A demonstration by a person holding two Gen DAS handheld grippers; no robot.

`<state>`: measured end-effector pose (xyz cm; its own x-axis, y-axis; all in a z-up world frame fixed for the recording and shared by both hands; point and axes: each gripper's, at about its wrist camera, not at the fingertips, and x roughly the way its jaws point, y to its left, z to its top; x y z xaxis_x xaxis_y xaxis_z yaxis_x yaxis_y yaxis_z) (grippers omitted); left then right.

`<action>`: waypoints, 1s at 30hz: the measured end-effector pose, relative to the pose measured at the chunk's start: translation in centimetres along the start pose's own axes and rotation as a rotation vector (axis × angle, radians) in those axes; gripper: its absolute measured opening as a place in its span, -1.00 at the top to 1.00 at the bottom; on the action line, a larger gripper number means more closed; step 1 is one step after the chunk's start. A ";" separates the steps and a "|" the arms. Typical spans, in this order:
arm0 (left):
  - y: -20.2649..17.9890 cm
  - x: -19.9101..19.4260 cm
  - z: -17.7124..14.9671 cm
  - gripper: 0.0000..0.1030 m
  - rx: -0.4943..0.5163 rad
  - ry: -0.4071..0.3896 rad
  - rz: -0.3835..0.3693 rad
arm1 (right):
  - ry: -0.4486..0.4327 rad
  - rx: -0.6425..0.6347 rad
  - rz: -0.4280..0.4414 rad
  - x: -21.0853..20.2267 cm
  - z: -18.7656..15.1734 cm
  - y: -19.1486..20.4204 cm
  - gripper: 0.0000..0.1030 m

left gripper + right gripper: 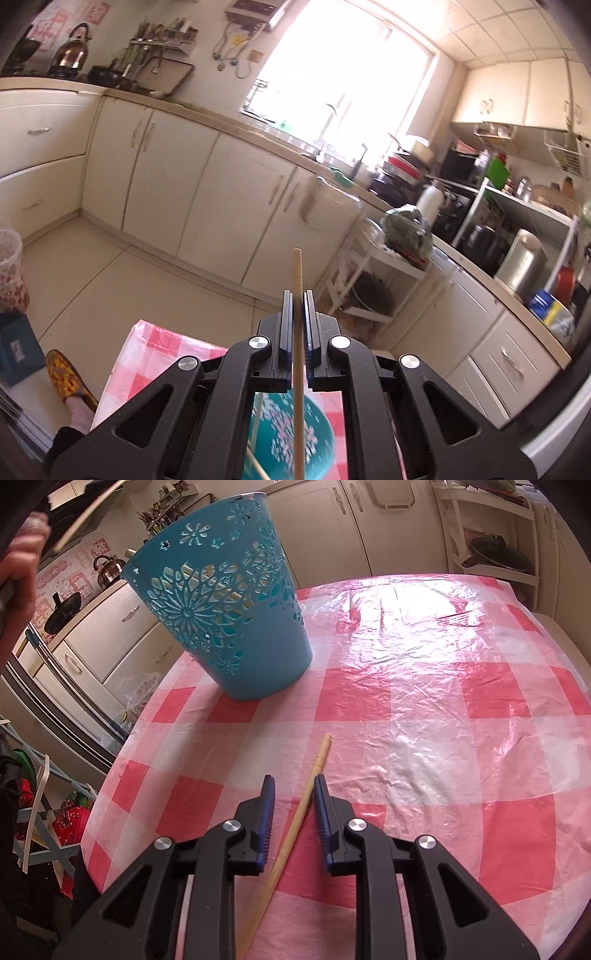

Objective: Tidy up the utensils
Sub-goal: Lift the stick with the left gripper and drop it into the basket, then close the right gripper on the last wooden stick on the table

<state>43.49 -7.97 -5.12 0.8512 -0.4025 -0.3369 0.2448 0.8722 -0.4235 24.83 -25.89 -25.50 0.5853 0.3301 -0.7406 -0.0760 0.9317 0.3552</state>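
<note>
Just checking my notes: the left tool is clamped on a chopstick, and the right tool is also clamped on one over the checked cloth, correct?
Not quite. The right wrist view shows the right tool open, with the chopstick lying loose on the checked cloth between its fingers. The left tool is indeed clamped on its chopstick.

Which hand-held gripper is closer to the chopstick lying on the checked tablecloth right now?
Right. The right hand-held gripper straddles the loose chopstick, pads apart and not pressing it. The left hand-held gripper is raised above the blue basket, clamping its own chopstick.
</note>
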 end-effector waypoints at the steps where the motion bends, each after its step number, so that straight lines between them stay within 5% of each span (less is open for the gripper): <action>1: 0.2 0.7 0.0 0.90 -0.004 -0.008 0.013 | 0.000 -0.003 0.001 0.0 0.0 0.0 0.52; 9: 1.1 4.1 -2.1 0.90 0.014 0.003 0.060 | 0.003 -0.005 0.010 0.2 0.1 0.2 0.45; 19: -0.2 3.9 -5.9 0.83 0.217 0.153 0.137 | 0.003 -0.007 0.015 0.2 0.1 0.2 0.42; 24: 2.4 -2.3 -6.5 -0.45 0.183 0.063 0.255 | -0.001 0.002 0.016 0.1 0.1 -0.1 0.42; 27: 5.6 -6.4 -8.2 -0.73 0.134 0.016 0.358 | -0.001 -0.001 0.005 0.1 0.0 0.0 0.42; 30: 9.4 -7.3 -11.5 -0.75 0.102 0.082 0.438 | -0.002 -0.010 -0.021 0.1 0.0 0.5 0.42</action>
<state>34.21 -0.02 -16.30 0.8463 -0.0068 -0.5327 -0.0821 0.9863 -0.1430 24.90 -25.40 -25.40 0.5889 0.3101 -0.7464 -0.0722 0.9400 0.3336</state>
